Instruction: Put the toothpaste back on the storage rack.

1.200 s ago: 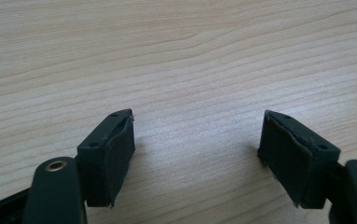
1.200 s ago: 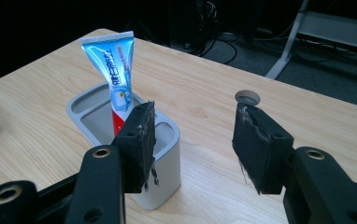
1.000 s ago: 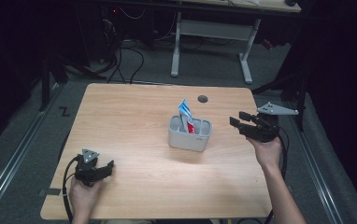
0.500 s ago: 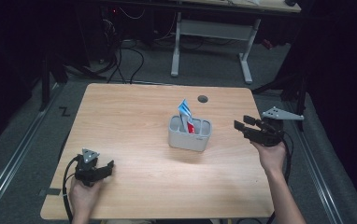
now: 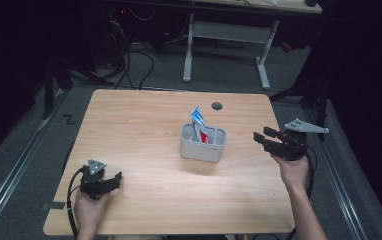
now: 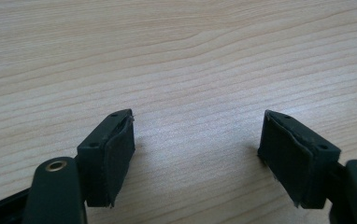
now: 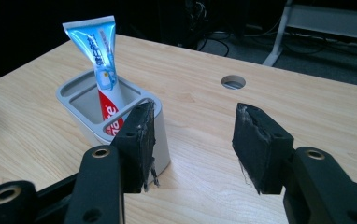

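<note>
— At table [image 5: 144, 125] centre: grey holder [image 5: 203, 144], toothpaste tube [image 5: 199, 123] upright inside. Right gripper [image 5: 262, 137]?
— Jaws spread, empty, right of holder. Left gripper [image 5: 110, 180]: near-left, likewise released.

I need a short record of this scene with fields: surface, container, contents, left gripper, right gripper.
surface: wooden table with a round hole
container: grey holder, near table centre
contents: toothpaste tube, upright, cap end down
left gripper: open, empty, low over bare wood
right gripper: open, empty, to the right of the holder, aimed at it
</note>
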A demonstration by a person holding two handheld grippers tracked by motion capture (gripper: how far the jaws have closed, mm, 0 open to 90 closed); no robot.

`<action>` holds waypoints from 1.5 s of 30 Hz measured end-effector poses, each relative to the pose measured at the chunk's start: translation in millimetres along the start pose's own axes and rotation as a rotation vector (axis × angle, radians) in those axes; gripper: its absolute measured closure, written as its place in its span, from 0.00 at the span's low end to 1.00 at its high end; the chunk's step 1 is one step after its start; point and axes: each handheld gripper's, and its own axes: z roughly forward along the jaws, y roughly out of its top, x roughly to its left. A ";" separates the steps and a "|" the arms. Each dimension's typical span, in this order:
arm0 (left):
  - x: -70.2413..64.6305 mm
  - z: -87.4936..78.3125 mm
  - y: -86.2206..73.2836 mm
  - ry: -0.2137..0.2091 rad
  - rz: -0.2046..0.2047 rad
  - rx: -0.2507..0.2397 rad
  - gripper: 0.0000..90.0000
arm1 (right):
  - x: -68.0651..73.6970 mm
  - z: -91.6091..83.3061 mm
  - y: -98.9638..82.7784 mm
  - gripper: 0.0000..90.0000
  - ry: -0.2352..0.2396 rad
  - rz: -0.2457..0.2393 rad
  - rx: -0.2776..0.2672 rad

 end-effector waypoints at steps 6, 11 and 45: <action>0.0 -0.1 -0.1 0.001 -0.002 0.000 0.30 | -1.9 0.8 -11.8 0.54 0.003 0.022 -0.004; -0.1 0.4 0.3 0.003 -0.001 -0.001 0.30 | -6.8 2.1 -19.9 0.54 0.004 0.033 0.008; 0.4 0.2 0.4 0.003 -0.006 0.000 0.30 | -5.6 36.4 -68.7 0.57 0.028 0.098 0.049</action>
